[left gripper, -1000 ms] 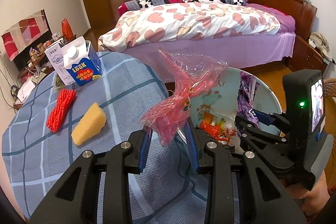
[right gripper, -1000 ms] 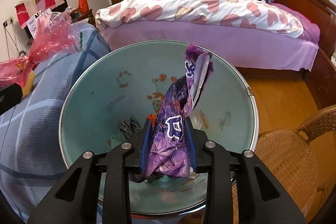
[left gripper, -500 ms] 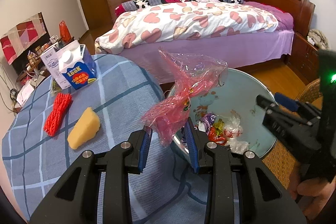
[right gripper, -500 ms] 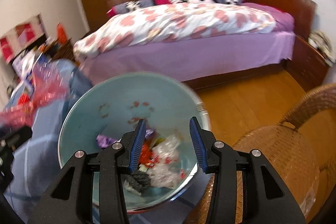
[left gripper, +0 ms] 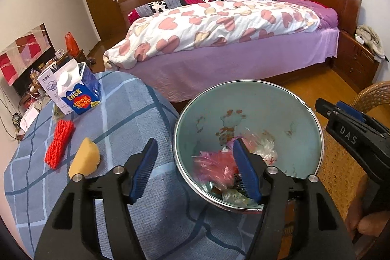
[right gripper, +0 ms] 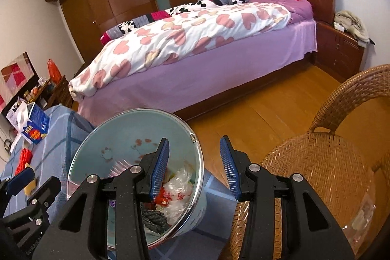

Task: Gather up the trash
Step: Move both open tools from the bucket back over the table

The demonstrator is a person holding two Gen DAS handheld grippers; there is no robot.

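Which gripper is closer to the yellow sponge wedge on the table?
Left. The left gripper is beside the yellow sponge wedge; the right gripper is past the bin, by the chair.

The pink plastic bag [left gripper: 214, 166], earlier pinched in the left tool [left gripper: 195, 172], is now released and is seen blurred inside the bin [left gripper: 248, 89]; the jaws are opening with nothing between them. The purple wrapper once held by the right tool [right gripper: 195, 165] is no longer gripped, and that tool is now drawn back from the bin toward the wicker chair [right gripper: 316, 162].

Black gripper frames, blue ribbed fingers [left gripper: 143, 173], silver screws
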